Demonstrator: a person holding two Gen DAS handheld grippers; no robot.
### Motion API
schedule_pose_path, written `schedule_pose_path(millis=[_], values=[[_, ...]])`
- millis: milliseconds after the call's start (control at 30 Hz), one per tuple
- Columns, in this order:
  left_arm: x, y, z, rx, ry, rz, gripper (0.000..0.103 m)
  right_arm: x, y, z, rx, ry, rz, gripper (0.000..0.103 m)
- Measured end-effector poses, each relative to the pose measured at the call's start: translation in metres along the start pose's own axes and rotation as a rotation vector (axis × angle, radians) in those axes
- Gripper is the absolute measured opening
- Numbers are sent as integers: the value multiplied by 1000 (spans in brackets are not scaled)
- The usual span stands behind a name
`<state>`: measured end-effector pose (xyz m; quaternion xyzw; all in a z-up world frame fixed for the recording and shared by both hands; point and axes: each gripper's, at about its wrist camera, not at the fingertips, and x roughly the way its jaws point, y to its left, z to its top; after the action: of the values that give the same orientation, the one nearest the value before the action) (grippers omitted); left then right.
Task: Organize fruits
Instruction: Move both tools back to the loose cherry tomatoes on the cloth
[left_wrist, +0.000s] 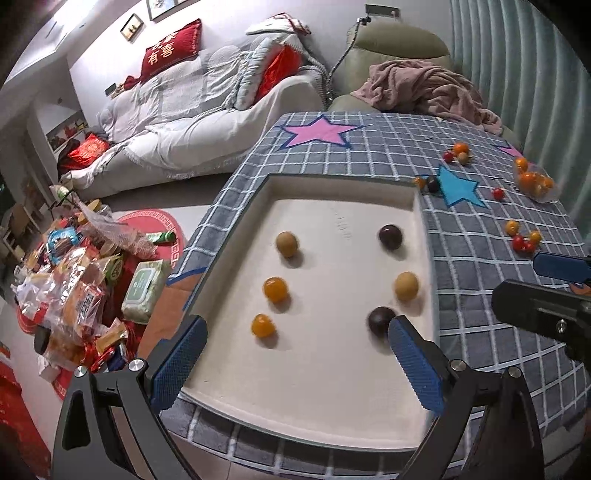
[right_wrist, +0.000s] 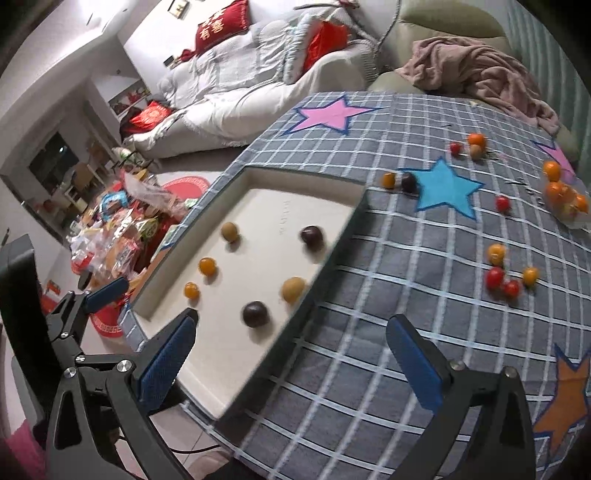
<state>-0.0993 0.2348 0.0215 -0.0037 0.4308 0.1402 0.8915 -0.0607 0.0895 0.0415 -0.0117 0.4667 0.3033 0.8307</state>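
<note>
Six small round fruits are sitting in the white tray (left_wrist: 343, 417) on the desk (right_wrist: 369, 369) — two orange, two tan, two dark purple — well apart from one another. More are lying loose on the checked cloth (left_wrist: 480, 295) beyond: a cluster of red and orange ones (right_wrist: 506, 273) to the right, a dark one by the blue star (right_wrist: 443, 188), oranges in a clear bag (right_wrist: 565, 199) far right. Left gripper (left_wrist: 295, 358) is hovering over the tray's near edge, jaws spread, nothing between them; the near dark fruit (left_wrist: 380, 319) is showing just behind its right pad. Right gripper (right_wrist: 291, 358) is hanging wide open over the tray's right rim, empty. Judging the fruits light, smooth, prone to rolling — the red ones likely soft-skinned. Best taking each across its middle, pads on opposite sides, with gentle pressure.
</note>
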Motion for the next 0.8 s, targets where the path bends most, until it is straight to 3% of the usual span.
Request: schedule_pose_path(millis=[600,800], values=[[-6,-124,22,213,-12,-116,99,-49,-173,-33,271,-26,-271,103],[13,-165,29,269,4,-123,99,-37,-197,-36,224,-17,-364,103]])
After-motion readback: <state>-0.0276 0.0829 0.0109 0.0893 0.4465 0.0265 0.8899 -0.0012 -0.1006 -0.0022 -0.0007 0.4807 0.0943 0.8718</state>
